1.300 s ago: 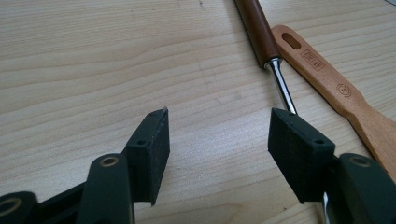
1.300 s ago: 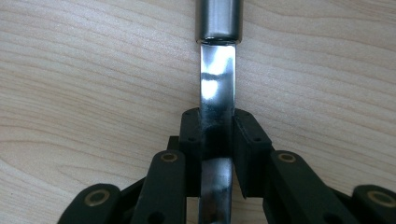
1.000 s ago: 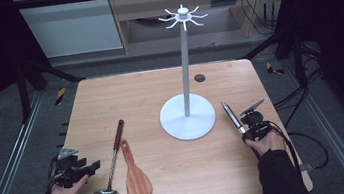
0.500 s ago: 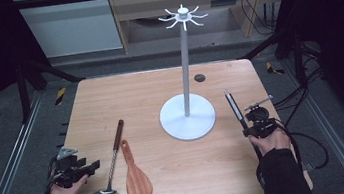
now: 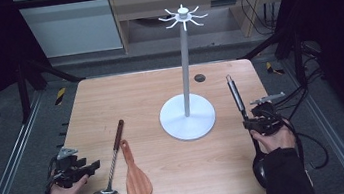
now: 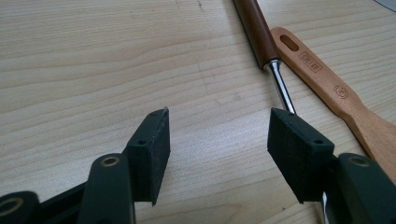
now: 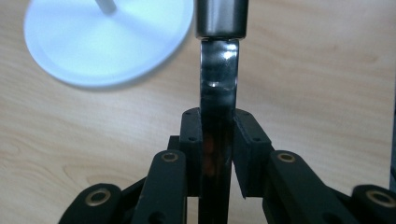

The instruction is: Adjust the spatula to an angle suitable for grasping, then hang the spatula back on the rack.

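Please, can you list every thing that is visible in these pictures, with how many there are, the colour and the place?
hanging stand: 1, white, round base and tall pole with hooks on top, middle of the table.
black ladle: 1, black with a metal handle, held up at the right side, bowl end low near the person's sleeve.
metal ladle: 1, silver with a brown handle, lying at front left.
wooden spatula: 1, brown, lying just right of the metal ladle.
table: 1, light wood.
hole: 1, dark, round, in the table behind the stand.
left gripper: 1, black, jaws open, front left.
right gripper: 1, black, clamped on the black ladle's shaft.
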Demonstrator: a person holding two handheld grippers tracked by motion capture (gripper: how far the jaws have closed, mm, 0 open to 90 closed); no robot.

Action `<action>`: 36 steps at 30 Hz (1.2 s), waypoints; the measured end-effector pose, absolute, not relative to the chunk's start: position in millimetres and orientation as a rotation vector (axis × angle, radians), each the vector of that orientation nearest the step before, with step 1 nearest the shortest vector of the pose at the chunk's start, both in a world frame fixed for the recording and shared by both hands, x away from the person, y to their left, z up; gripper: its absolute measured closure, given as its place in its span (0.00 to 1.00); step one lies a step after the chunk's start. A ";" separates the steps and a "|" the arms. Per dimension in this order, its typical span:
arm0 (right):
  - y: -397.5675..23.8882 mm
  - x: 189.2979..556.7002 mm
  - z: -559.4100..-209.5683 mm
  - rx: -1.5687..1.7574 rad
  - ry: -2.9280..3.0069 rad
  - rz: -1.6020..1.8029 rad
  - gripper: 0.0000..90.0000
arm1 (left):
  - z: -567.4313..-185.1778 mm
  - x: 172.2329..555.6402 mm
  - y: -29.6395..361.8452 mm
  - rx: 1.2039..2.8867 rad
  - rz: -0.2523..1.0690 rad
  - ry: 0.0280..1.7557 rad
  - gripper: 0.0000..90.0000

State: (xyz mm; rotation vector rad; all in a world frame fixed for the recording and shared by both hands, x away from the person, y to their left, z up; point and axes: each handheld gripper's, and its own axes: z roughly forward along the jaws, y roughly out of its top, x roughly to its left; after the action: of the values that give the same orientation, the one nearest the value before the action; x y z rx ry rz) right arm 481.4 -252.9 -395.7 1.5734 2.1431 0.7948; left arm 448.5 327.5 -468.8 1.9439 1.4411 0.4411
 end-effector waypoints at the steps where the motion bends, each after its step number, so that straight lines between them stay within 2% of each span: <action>1: -253.1 480.0 -393.3 1.556 2.124 0.819 0.84 | -468.8 448.6 327.3 1.944 0.443 1.442 0.44; 16: -245.9 459.7 -362.6 1.306 1.962 1.166 0.83 | -469.6 449.3 327.7 1.948 0.428 1.438 0.44; 36: -232.7 445.0 -332.5 1.126 1.872 1.370 0.83 | -470.6 450.5 326.0 1.953 0.424 1.440 0.44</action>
State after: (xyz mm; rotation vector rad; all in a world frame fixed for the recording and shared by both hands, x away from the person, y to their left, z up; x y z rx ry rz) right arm 445.0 -232.7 -332.5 1.1260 1.8725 1.3697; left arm 450.5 326.0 -470.6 1.9526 1.4396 0.4242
